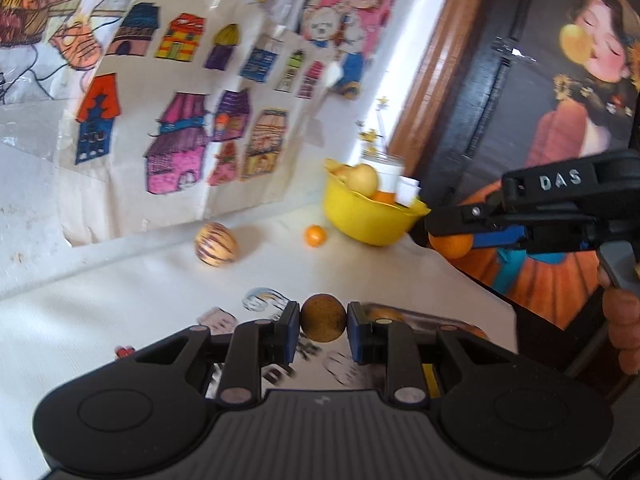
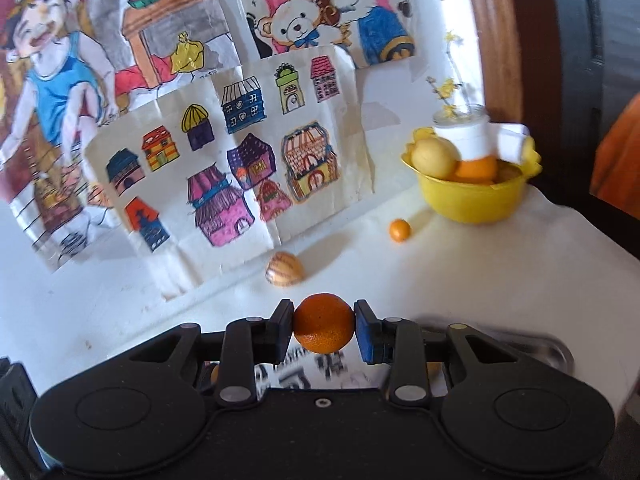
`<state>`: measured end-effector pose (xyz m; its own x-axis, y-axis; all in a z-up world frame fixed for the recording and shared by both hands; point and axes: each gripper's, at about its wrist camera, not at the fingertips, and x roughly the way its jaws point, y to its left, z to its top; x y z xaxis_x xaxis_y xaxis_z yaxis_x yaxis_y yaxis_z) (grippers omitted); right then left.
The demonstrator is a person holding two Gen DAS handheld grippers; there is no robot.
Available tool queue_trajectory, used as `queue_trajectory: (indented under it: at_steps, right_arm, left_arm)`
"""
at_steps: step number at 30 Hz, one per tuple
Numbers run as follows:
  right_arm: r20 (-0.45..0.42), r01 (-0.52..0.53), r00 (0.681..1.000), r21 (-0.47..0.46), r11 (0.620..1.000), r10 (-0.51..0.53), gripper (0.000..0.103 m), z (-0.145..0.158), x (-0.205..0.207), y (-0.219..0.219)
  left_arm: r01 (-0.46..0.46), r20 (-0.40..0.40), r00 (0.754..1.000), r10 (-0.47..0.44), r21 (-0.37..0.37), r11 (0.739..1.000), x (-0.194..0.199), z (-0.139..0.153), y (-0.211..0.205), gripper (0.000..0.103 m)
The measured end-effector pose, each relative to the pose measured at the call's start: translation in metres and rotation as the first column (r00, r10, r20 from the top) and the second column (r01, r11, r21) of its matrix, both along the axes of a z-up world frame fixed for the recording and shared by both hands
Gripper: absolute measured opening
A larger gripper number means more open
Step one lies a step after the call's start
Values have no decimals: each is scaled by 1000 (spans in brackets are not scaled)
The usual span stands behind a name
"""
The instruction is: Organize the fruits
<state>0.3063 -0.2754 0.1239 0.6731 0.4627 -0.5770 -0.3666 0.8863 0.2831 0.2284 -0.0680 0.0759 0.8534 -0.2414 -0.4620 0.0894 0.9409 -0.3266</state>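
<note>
**Two fruits held above the table, yellow bowl at the far corner**

While both grippers hang over the white cloth-covered table (image 1: 100, 320), each has its fingers clenched on a fruit. The left gripper (image 1: 323, 326) pinches a small round brown fruit with rough matte skin (image 1: 323, 319) between its blue pads. The right gripper (image 2: 324, 330) clamps a round orange citrus fruit (image 2: 324, 328); in the left wrist view that same gripper (image 1: 452, 236) comes in from the right, just beside the rim of the yellow plastic bowl (image 1: 368, 224), and silver letters "DAS" (image 1: 560, 180) can be read on its black body. A hand (image 1: 624, 332) grips its handle at the frame's edge.

The yellow plastic bowl stands at the table's far right corner and holds a pale yellow round fruit (image 1: 362, 179), an orange fruit and a white cup-like thing with small yellow flowers (image 2: 464, 132). Left of the bowl, near it on the cloth, lies a tiny orange fruit (image 1: 315, 236). Further left of the bowl rests a cream egg-shaped fruit with purple stripes (image 1: 216, 245), close to the foot of a creased paper sheet of coloured house drawings (image 1: 180, 120) leaning behind the table. Larger cartoon drawings hang above that sheet. Printed matter under the grippers is too blurred to read.
</note>
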Motion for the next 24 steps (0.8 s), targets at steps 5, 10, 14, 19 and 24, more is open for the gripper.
queue_trajectory:
  at_steps: [5, 10, 14, 19, 24]
  right_arm:
    - [16, 22, 1000, 6, 1000, -22, 35, -12, -44, -27]
    - [-1, 50, 999, 38, 998, -50, 35, -33, -83, -55]
    - [2, 73, 997, 24, 997, -73, 35, -50, -108, -69]
    - [15, 99, 995, 4, 995, -99, 35, -70, -132, -82]
    - [24, 102, 995, -10, 995, -102, 35, -92, -146, -86]
  left_arm:
    - [49, 5, 999, -49, 6, 999, -25, 2, -21, 27]
    - [92, 0, 996, -92, 20, 996, -44, 1, -41, 27]
    - [134, -6, 991, -133, 37, 990, -58, -2, -57, 27]
    - [179, -26, 984, -178, 40, 983, -71, -12, -71, 27]
    - [210, -47, 977, -208, 44, 977, -79, -25, -80, 27]
